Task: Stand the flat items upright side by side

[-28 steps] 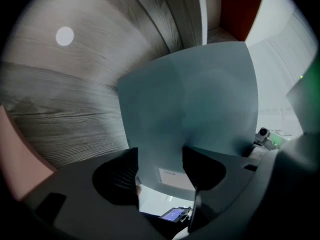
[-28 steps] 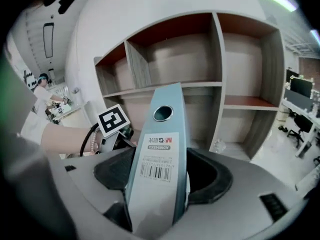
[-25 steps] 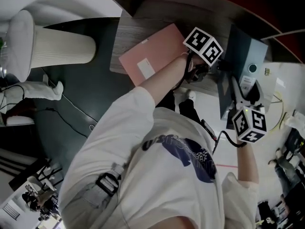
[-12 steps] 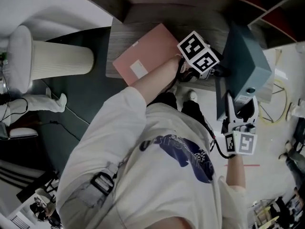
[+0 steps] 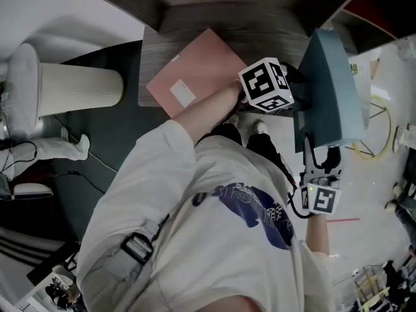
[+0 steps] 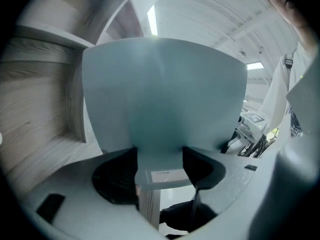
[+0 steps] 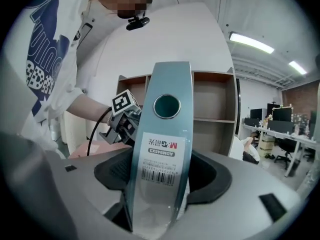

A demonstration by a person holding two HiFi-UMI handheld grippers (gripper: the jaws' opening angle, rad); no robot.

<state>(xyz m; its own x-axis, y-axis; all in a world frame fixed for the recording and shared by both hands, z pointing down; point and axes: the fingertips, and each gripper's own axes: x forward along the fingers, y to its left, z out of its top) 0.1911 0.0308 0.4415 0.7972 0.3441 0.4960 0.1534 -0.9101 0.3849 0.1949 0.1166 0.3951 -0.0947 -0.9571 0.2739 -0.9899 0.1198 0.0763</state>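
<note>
A blue-grey binder (image 5: pixel 333 86) stands tilted over the edge of the wooden shelf (image 5: pixel 195 25), held from two sides. My left gripper (image 5: pixel 297 100) is shut on the lower edge of its broad cover (image 6: pixel 160 99), the jaws (image 6: pixel 160 168) closed on a corner. From below, my right gripper (image 5: pixel 323 156) is shut on its spine (image 7: pixel 165 134), which bears a barcode label and a round finger hole. A pink folder (image 5: pixel 195 77) lies flat on the shelf, left of the binder and partly under my left forearm.
A white ribbed cylinder (image 5: pixel 78 86) stands on the dark floor at left. Cables trail over the floor (image 5: pixel 91 161). Shelf compartments (image 7: pixel 215 99) rise behind the binder. The person's body fills the middle of the head view.
The binder has swung from leaning towards more upright. My right gripper has moved down the picture along with the spine. My left gripper has rolled and shifted a little left.
</note>
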